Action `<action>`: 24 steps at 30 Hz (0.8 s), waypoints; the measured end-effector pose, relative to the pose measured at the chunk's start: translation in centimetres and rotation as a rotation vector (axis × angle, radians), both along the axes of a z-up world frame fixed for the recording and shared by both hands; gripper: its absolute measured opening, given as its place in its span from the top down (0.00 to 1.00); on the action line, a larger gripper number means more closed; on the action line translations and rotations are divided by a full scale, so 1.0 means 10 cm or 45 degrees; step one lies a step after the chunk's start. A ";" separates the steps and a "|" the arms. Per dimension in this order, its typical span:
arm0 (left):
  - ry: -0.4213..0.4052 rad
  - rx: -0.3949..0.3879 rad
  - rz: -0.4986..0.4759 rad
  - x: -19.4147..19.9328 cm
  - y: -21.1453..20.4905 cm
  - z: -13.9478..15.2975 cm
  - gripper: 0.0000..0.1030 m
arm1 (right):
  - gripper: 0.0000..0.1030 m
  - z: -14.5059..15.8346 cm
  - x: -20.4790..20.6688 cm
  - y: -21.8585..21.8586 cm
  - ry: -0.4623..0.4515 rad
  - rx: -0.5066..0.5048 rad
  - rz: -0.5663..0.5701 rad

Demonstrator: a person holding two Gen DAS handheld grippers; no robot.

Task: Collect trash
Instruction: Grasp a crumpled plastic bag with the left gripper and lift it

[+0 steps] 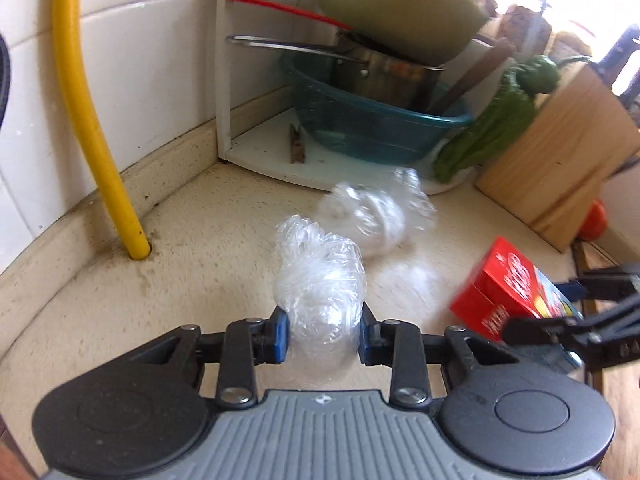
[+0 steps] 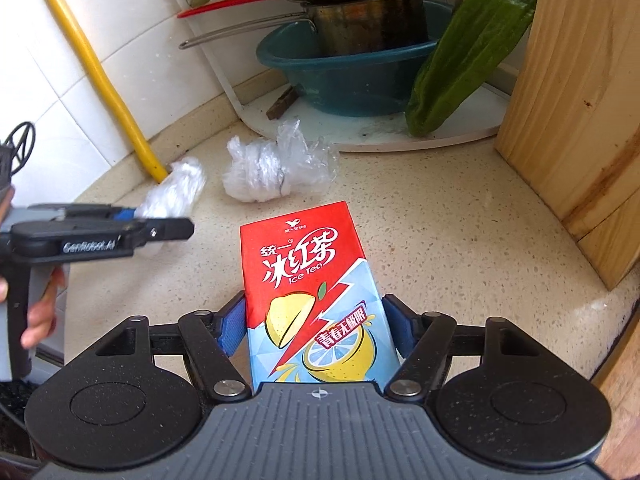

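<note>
**Holding Two Bits of Trash**

Squeezing a crumpled plastic wrap ball (image 1: pixel 320 300), our left tongs (image 1: pixel 324 330) have their blue pads pressed tight on its two sides. The ball sticks out in front of the tongs, lifted a little over the counter (image 1: pixel 200 260).

Our right tongs (image 2: pixel 316 328) hold the ice tea carton (image 2: pixel 312 300). The pads sit on its two long sides, and the carton's long way points straight ahead, away from us.

One more plastic wad (image 2: pixel 276 172) lies on the counter. It sits past the far end of the carton, close to the white tray (image 2: pixel 360 140) with the teal bowl (image 2: pixel 344 68). It lies a bit to the right of our left tongs, and they look nearer to it. But both tongs are full, so we think we must drop off what we hold first.
</note>
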State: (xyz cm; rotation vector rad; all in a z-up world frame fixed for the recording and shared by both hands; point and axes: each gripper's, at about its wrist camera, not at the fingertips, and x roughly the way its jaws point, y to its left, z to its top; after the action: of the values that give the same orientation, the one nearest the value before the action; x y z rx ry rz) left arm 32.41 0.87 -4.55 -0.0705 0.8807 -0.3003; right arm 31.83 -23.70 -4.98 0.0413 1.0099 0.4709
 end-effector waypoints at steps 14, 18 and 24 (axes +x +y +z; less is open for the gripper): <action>-0.100 0.005 0.035 -0.82 0.38 0.35 0.72 | 0.27 0.34 -0.44 0.56 -0.066 -0.001 0.100; -0.117 0.021 0.065 -1.02 0.55 0.40 0.72 | 0.27 0.42 -0.54 0.80 -0.075 0.005 0.151; -0.127 0.037 0.130 -1.28 0.83 0.45 0.72 | 0.27 0.51 -0.70 1.20 -0.088 0.011 0.243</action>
State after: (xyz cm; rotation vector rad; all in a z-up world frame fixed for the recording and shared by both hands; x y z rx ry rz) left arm 19.65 9.18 -0.03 -0.0728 0.7798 -0.1941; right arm 24.86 -11.68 0.17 -0.0636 0.9477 0.6470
